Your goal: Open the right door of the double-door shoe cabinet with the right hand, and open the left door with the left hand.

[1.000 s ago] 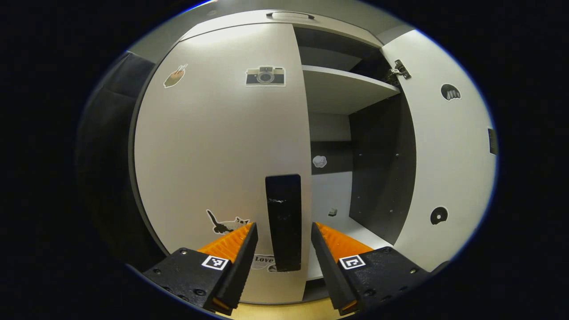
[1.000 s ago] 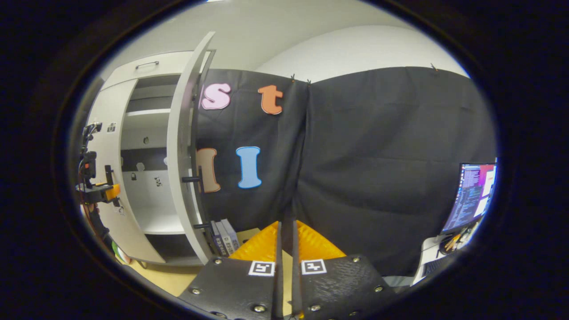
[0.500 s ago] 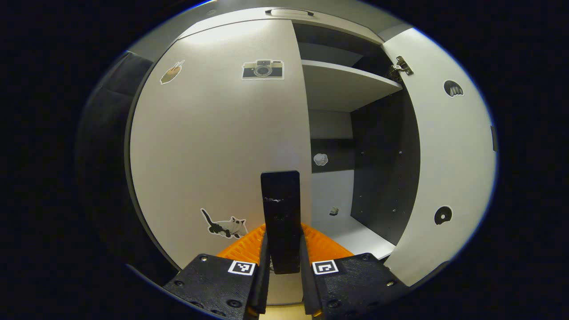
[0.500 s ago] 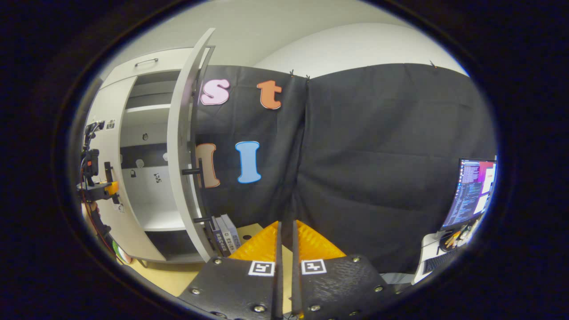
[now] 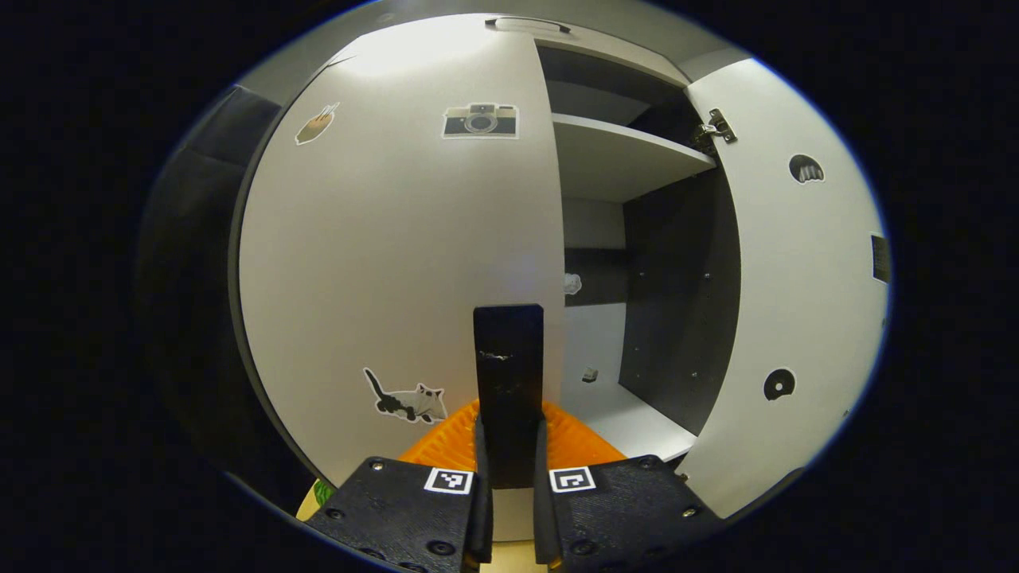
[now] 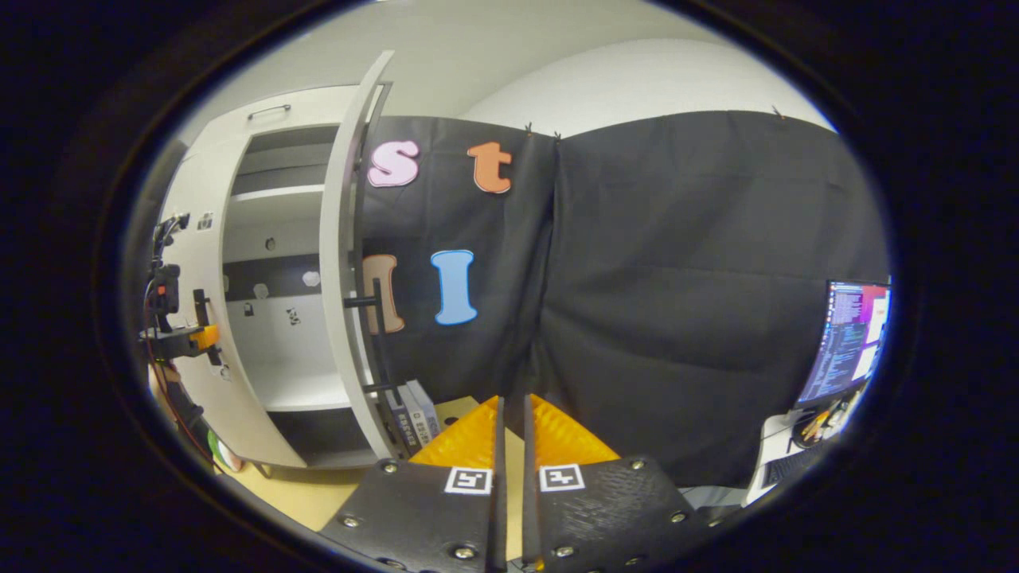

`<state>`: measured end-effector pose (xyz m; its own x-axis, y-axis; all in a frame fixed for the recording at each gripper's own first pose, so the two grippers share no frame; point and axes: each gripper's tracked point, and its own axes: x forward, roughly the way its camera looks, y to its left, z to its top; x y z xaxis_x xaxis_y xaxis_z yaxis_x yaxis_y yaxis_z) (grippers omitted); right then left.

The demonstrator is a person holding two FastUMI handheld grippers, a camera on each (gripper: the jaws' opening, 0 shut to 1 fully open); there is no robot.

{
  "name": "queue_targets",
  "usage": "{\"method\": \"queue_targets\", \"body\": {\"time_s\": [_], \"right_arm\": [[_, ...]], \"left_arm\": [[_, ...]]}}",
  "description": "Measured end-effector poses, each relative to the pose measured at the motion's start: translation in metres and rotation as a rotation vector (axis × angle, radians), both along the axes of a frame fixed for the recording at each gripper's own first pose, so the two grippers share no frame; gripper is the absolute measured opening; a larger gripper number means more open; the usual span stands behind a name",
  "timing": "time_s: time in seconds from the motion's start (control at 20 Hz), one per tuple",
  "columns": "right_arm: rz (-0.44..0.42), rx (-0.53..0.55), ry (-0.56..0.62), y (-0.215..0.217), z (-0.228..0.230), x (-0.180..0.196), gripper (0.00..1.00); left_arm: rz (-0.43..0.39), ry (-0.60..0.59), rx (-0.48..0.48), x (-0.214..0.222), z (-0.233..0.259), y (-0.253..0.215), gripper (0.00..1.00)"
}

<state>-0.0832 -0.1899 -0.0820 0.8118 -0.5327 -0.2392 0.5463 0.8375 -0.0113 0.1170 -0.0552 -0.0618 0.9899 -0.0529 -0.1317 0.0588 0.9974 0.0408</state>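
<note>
White left door [image 5: 398, 263] (stickered), black handle [image 5: 508, 374] in tongs [image 5: 508, 446]

My left gripper [image 5: 509, 446] points level at the cabinet, its two orange fingers [image 5: 446, 434] drawn in and pressing from both sides on the black handle [image 5: 509, 382] between them. From my right gripper view I see that same left gripper [image 6: 183, 341] far off at the left edge, held level. My right gripper [image 6: 509, 434] points forward, clear of everything, its fingers [image 6: 470, 438] brought together with just a thin slit between.
</note>
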Motion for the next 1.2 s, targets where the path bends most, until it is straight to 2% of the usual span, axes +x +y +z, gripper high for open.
{"method": "queue_targets", "body": {"time_s": [0.6,1.2], "right_arm": [[0.149,0.031,0.004,0.040,-0.007,0.021,0.07],[0.227,0.050,0.014,0.050,-0.012,0.037,0.07]], "left_arm": [[-0.022,0.023,-0.026,-0.056,0.004,0.011,0.21],[0.012,0.039,-0.028,-0.095,0.008,0.034,0.19]]}}
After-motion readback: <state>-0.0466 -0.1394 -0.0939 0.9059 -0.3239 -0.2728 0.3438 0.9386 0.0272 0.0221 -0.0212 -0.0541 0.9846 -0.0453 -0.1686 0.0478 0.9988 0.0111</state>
